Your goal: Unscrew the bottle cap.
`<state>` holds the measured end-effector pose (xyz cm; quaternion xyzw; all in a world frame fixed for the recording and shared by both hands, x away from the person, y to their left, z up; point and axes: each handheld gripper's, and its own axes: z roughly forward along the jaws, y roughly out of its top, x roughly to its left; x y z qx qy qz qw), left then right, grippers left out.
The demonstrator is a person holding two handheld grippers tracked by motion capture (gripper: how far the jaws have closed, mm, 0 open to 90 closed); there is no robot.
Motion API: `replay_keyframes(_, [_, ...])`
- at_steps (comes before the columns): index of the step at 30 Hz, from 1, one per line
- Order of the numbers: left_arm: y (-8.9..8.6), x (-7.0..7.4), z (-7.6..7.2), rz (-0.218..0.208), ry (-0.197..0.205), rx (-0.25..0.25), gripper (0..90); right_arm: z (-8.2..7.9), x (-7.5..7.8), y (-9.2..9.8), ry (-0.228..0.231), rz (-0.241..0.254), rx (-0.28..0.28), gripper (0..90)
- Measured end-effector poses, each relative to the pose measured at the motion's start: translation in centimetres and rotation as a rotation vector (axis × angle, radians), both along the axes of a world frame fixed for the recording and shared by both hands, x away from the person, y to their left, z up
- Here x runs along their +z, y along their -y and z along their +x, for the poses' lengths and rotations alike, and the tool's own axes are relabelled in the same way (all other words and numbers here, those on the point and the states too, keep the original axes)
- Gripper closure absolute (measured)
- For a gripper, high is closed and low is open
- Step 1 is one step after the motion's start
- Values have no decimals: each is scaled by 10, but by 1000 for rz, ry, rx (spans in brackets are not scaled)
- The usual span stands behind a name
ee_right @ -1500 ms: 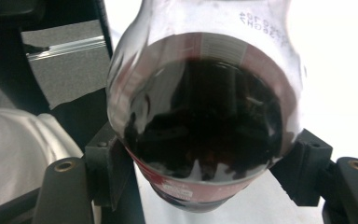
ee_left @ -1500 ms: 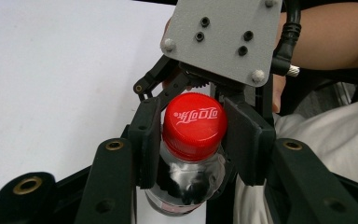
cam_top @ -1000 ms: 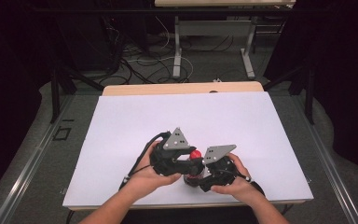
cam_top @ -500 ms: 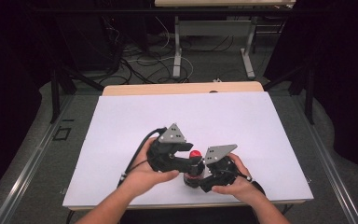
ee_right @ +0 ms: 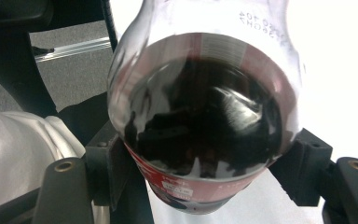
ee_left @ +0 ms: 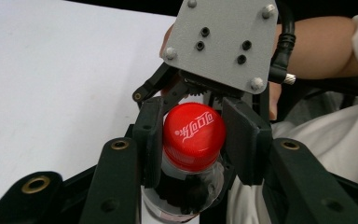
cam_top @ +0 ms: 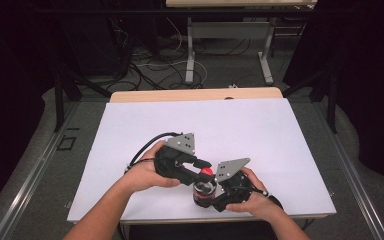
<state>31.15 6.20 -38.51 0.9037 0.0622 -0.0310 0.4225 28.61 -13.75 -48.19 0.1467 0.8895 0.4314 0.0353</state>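
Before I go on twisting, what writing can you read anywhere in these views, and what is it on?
Red cap: white script logo, stylised and seen at an angle; I cannot read it as letters.
Bottle shoulder: a printed code, seen mirrored through the plastic, too faint to quote reliably.
Bottle's red label: a small white patch of print, too small to read.
Label's upper edge: a barcode-like strip, blurred.
White table: no text.

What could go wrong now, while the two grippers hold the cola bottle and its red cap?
The bottle holds dark cola, so it may spill or fizz out if the left gripper loosens the red cap. The right gripper clamps a smooth, round body, which might slip or turn.
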Motion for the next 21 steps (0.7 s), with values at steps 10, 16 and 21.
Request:
replay_keyframes(10, [15,-7,-34,-40,40,461,614,5,0,4,-3,-24,-115,291])
replay_keyframes(16, [23,-9,-43,-36,55,537,607,5,-1,4,4,-33,-110,290])
replay_keyframes(21, [13,-1,-31,-32,33,417,502,5,1,6,20,-25,-91,290])
